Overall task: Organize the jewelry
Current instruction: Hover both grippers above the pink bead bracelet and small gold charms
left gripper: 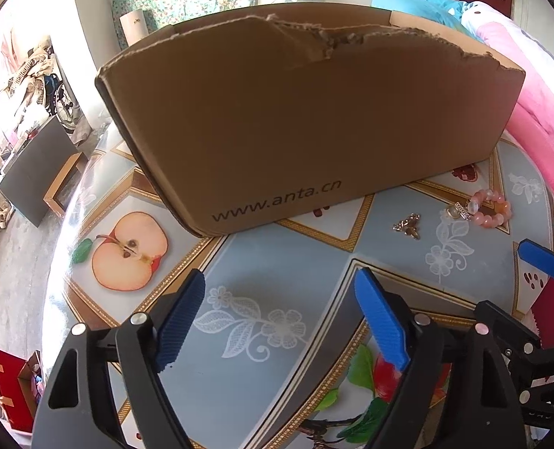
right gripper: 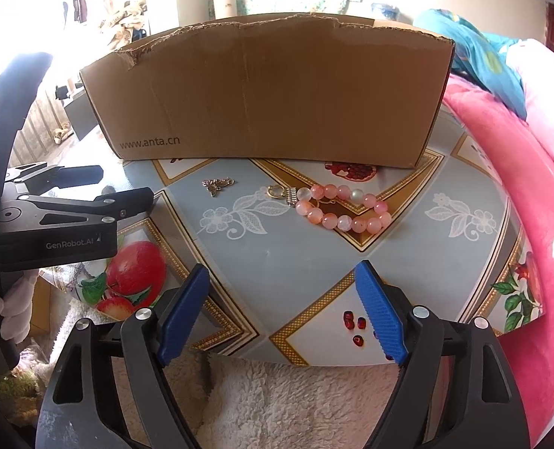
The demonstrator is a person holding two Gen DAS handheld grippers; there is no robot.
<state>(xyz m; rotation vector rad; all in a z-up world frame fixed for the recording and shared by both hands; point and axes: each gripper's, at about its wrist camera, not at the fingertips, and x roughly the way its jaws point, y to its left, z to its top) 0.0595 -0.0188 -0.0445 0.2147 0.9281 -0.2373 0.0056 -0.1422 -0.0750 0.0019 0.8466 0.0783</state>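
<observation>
A pink bead bracelet with a gold clasp lies on the patterned table in front of a brown cardboard box; it also shows in the left wrist view. A small gold charm lies left of it, also seen in the left wrist view. The box fills the left wrist view. My left gripper is open and empty above the table. My right gripper is open and empty at the table's near edge, short of the bracelet.
The table has a glossy fruit-and-flower cover. A pink blanket lies along the right side. A white fleece sits below the near edge. The left gripper body is at the left of the right wrist view.
</observation>
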